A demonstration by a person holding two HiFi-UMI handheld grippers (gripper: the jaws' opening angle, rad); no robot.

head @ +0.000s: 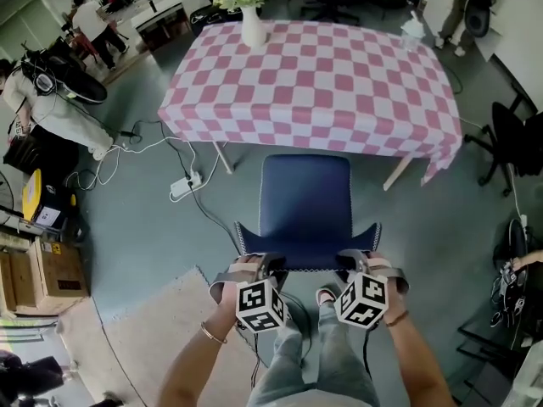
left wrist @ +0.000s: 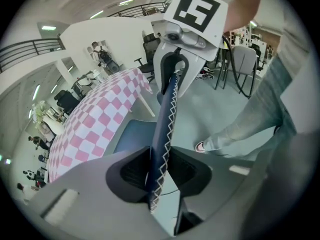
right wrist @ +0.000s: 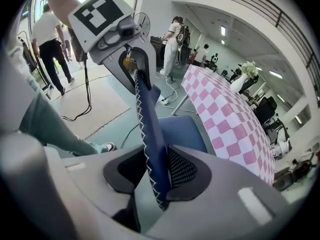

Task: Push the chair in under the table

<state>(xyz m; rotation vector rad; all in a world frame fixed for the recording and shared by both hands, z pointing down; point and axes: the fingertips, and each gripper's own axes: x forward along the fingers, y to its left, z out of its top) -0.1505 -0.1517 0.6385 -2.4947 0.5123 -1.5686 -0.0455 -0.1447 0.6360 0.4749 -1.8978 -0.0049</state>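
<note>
Checked table (head: 339,66), jaws pinching chair back (left wrist: 165,124)

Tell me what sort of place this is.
Probably an open-plan office or lab hall: swivel chairs around the edges, a power strip and cables on the floor, a balcony railing overhead.

Before me at upper centre, the table in a pink-and-white checked cloth (head: 314,79) carries a white vase of flowers (head: 252,24) at its upper left. The grey floor (head: 144,236) bears the blue padded chair (head: 305,206) and a white power strip (head: 184,186) at left.
</note>
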